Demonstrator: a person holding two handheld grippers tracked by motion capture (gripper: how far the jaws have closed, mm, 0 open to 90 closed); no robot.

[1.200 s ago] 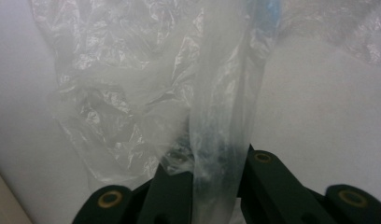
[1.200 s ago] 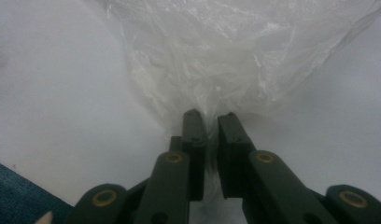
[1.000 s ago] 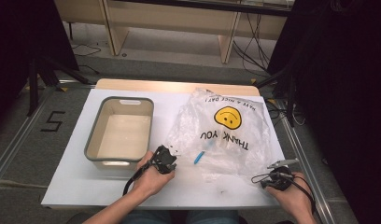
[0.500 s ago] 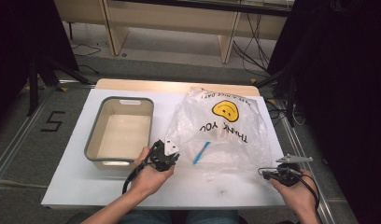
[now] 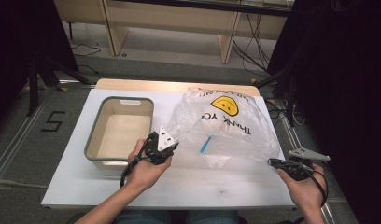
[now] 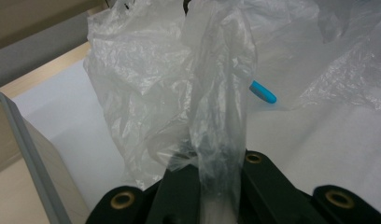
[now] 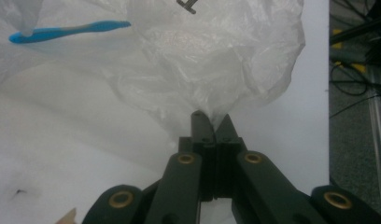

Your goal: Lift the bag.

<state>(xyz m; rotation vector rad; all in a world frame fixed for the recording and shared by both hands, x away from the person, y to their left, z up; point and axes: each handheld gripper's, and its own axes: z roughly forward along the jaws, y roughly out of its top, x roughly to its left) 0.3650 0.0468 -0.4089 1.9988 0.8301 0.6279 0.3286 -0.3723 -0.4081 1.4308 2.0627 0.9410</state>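
High view, one plastic bag (image 5: 226, 126) pinched by two claws, left claw (image 5: 166, 148), right claw (image 5: 272, 162), one bin (image 5: 119, 133), one blue stick (image 5: 205, 144).

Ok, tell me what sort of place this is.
Probably a lab or recording workspace rather than a home: a white table stands on a grey floor with a taped number, loose cables trail behind it, and black curtains hang at the sides.

Bag (image 5: 226, 128): thin clear plastic film, crinkled, glossy. Blue stick (image 5: 205, 144) inside bag: smooth plastic. Tub (image 5: 96, 140) beside bag: matt plastic. Desk (image 5: 202, 184): matt white, wooden edge beyond bag.
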